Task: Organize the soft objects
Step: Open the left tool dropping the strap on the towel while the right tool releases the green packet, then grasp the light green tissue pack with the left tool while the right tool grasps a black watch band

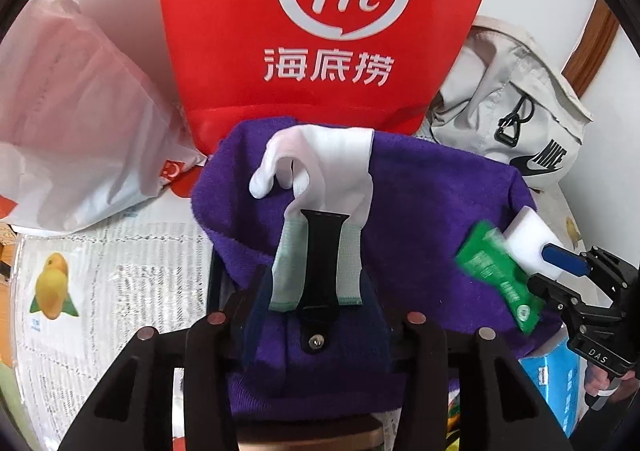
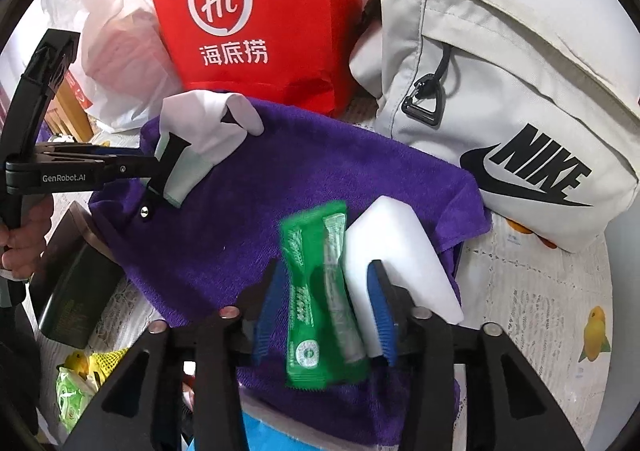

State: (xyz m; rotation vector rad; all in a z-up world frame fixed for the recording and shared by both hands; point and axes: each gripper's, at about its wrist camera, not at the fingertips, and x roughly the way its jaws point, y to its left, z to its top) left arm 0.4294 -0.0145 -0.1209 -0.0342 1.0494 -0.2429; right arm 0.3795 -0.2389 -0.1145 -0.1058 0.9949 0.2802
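A purple towel (image 1: 432, 207) lies draped over a raised pile; it also shows in the right wrist view (image 2: 288, 179). A white glove (image 1: 332, 155) with a green cuff and a black strap (image 1: 322, 255) lie on it. My left gripper (image 1: 318, 303) hovers open around the cuff and strap, not clamped. In the right wrist view the same gripper (image 2: 160, 175) sits at the glove (image 2: 200, 131). My right gripper (image 2: 324, 307) stands open around a green packet (image 2: 308, 291), with a white sponge block (image 2: 404, 251) against its right finger. The packet (image 1: 496, 279) also shows in the left wrist view.
A red Haidilao bag (image 1: 320, 23) stands behind the towel, a white plastic bag (image 1: 80, 123) to its left, a grey Nike bag (image 2: 500, 91) to its right. A dark box (image 2: 72, 283) and a blue box (image 1: 556, 375) lie beside the towel. A printed tablecloth (image 1: 112, 283) covers the table.
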